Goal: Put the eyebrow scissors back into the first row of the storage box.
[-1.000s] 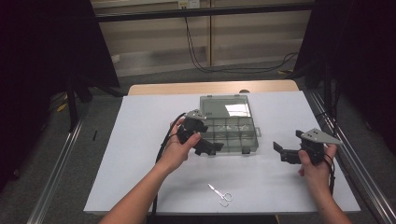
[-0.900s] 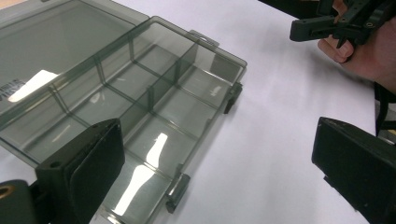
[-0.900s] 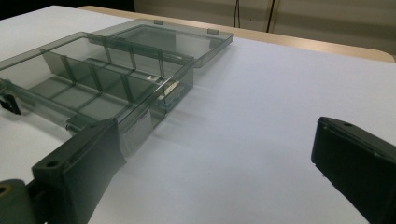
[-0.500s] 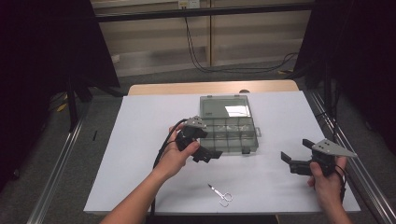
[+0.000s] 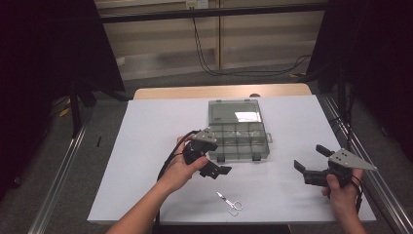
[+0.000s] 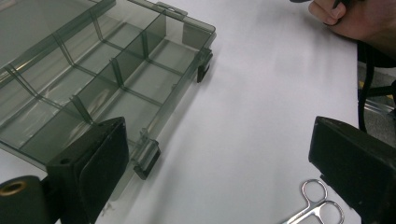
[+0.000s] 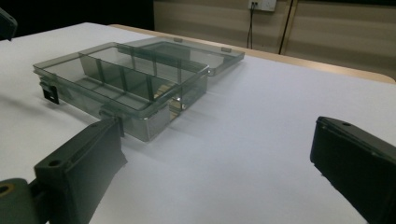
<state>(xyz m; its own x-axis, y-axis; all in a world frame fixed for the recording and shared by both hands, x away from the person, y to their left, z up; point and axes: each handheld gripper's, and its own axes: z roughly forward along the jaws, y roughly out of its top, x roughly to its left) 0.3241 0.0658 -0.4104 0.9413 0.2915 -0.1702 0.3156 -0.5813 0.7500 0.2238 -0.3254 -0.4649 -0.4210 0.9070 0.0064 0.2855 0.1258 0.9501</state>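
a smoked clear compartment box [image 5: 238,137] is seen at the centre of the high view, its lid laid open toward the top of the frame and its divided cells bare. the left gripper [image 5: 215,169] is held just below the box's lower left corner, jaws spread wide with nothing between them. small steel scissors [image 5: 230,203] lie lower, near the bottom centre. the right gripper [image 5: 309,163] is held at the lower right, well apart from the box, jaws likewise parted and bare.
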